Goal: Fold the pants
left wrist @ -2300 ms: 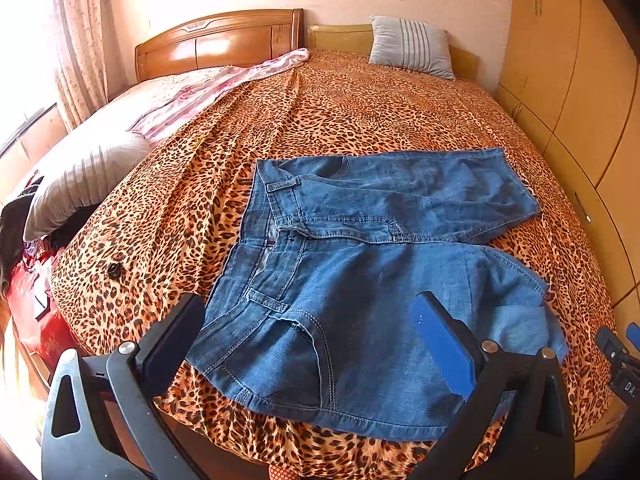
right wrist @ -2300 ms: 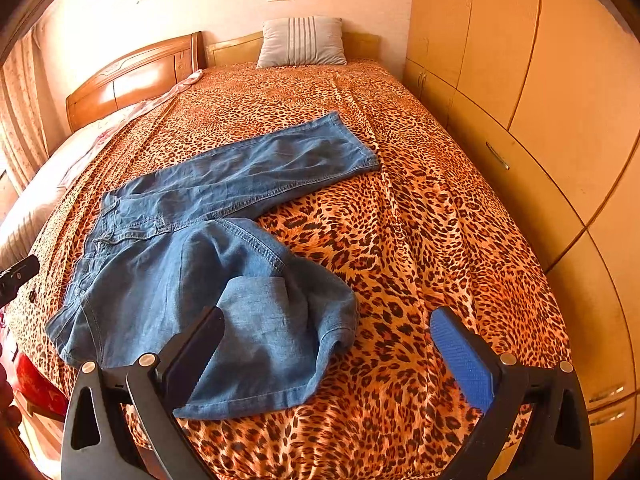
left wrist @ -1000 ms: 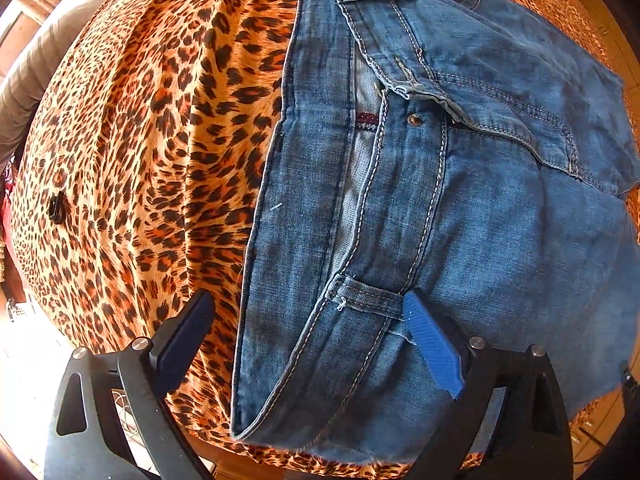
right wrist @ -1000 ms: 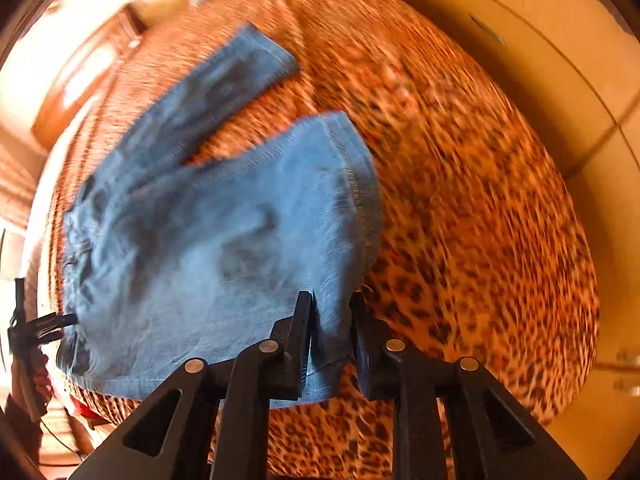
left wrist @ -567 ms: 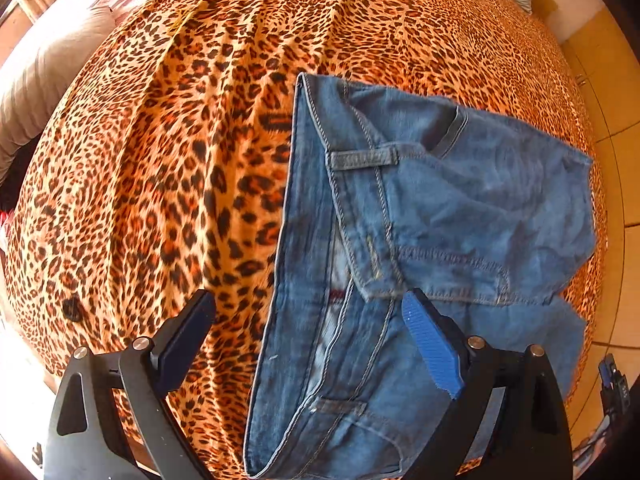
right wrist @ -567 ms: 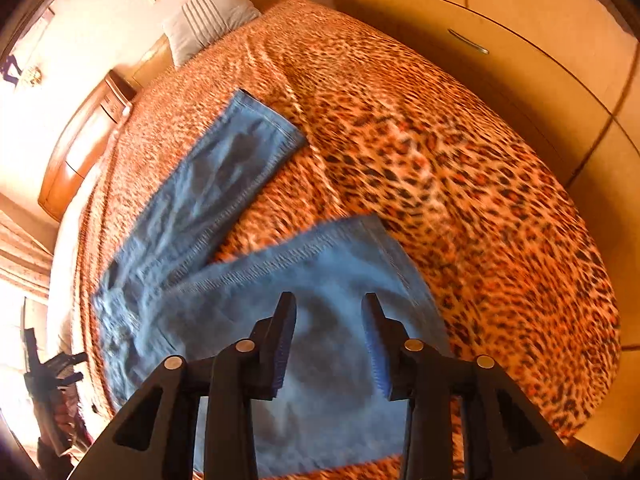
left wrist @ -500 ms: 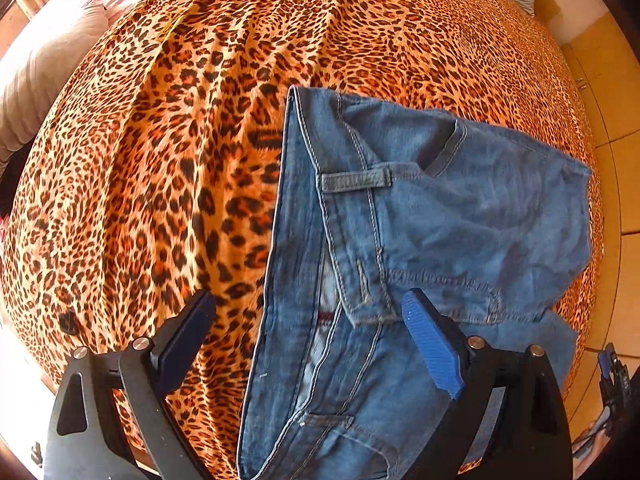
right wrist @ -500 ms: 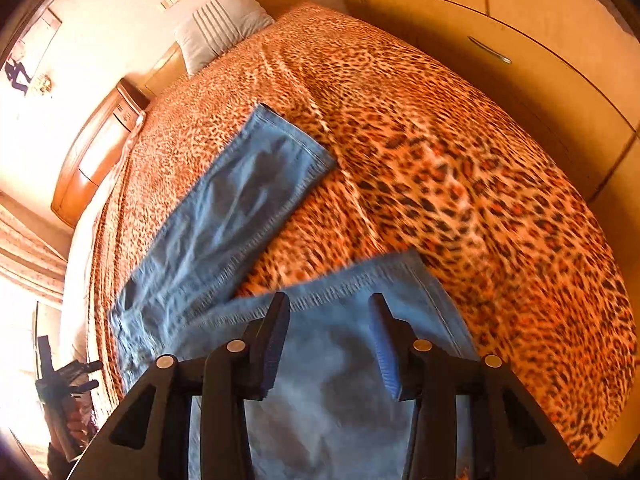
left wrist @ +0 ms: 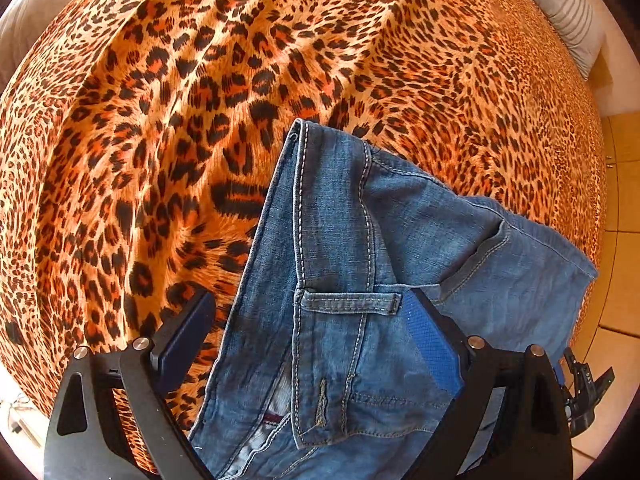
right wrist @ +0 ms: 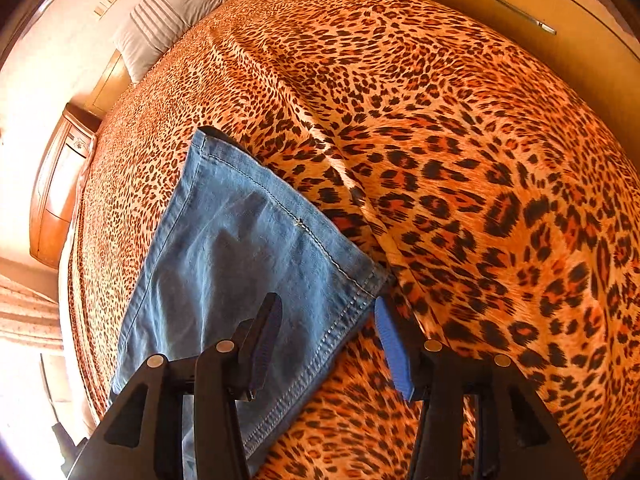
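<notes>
Blue denim pants point(left wrist: 360, 264) lie on the leopard-print bedspread point(left wrist: 200, 100). In the left wrist view I see the waistband end with a belt loop point(left wrist: 348, 302) and a pocket seam. My left gripper point(left wrist: 308, 332) is open and hovers over the waistband, one finger on each side of it. In the right wrist view the leg ends point(right wrist: 248, 240) lie one leg over the other, hems nearly aligned. My right gripper point(right wrist: 328, 328) is open just above the near hem corner, holding nothing.
A grey striped pillow point(right wrist: 160, 24) lies at the head of the bed by a wooden headboard point(right wrist: 60, 184). Wooden wardrobe doors point(right wrist: 540, 12) run along the bed's right side. The right gripper shows at the lower right edge of the left wrist view point(left wrist: 584, 396).
My right gripper carried the near leg's hem over onto the far leg, opened and released it. My left gripper stayed open and moved along the waistband.
</notes>
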`<state>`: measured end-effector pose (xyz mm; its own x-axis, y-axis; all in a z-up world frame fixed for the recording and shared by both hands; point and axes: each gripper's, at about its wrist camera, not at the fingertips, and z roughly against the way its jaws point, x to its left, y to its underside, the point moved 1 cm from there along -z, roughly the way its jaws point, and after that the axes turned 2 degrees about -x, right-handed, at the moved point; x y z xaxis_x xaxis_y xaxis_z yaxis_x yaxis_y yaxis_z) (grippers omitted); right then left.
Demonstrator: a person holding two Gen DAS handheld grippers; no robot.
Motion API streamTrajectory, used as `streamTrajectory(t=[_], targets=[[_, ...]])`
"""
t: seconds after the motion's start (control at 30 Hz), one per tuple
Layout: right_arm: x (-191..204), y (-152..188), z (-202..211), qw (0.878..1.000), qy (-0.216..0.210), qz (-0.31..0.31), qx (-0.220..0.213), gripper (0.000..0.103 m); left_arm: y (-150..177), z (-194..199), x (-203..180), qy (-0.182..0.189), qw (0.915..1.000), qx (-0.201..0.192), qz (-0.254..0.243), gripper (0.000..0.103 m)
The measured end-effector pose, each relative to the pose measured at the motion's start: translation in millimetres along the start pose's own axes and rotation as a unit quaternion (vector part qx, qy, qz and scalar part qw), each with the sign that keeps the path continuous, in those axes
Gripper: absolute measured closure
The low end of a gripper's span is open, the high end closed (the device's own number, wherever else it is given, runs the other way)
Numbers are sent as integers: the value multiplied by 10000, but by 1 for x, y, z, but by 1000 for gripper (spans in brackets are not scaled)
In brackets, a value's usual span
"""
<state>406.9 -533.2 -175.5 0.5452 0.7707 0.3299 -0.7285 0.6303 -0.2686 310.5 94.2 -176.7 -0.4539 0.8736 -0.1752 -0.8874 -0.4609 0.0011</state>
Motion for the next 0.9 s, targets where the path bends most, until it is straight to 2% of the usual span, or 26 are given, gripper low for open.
streamTrajectory(t=[0.03,0.07,0.1,0.17,0.2,0.23,0.3,0.37,0.4,0.43,0.47,0.5,0.57,0.7,0.9], targets=[[6,-1,-3,9998,49,169,-5,62,0,-4,-4,-163,9998,-40,-71,27],[12,-3,-4,9993,91,373,-31,75,-1,-7,-9,-395,9990,-101,-185,28],[16,-4,-4,9985,113,526,-38,98,-1,-8,-16,-515,9981,-191,-282,29],[12,-7,-2,9977,220,629,-158,98,-2,-6,-28,-707,9955,-367,-518,44],[4,-8,-5,9980,283,558,-33,98,-3,-4,-32,-875,9933,-390,-638,58],[-2,-9,-7,9982,298,508,95,94,-5,-2,-33,-955,9923,-335,-716,66],[-2,-9,1,9975,215,660,101,86,-12,13,-29,-573,9954,-339,-694,67],[7,-14,17,9960,84,894,-28,84,-32,33,-21,-174,9973,-530,-473,65],[11,-19,26,9952,8,967,-140,73,-43,39,-17,35,9979,-553,-335,54],[16,-28,32,9945,-49,1013,-269,57,-56,40,-14,203,9983,-500,-207,35],[22,-36,36,9938,-131,1044,-348,49,-67,39,-13,253,9987,-428,-76,29],[28,-44,36,9934,-210,1063,-381,43,-76,36,-12,295,9988,-380,42,28],[45,-57,28,9927,-369,1102,-308,43,-83,25,-10,409,9990,-115,164,28],[77,-78,-1,9922,-462,1149,-113,42,-69,0,-10,519,9977,356,262,28],[122,-98,-51,9855,-119,1691,102,41,-69,-5,-18,586,9966,538,207,28]])
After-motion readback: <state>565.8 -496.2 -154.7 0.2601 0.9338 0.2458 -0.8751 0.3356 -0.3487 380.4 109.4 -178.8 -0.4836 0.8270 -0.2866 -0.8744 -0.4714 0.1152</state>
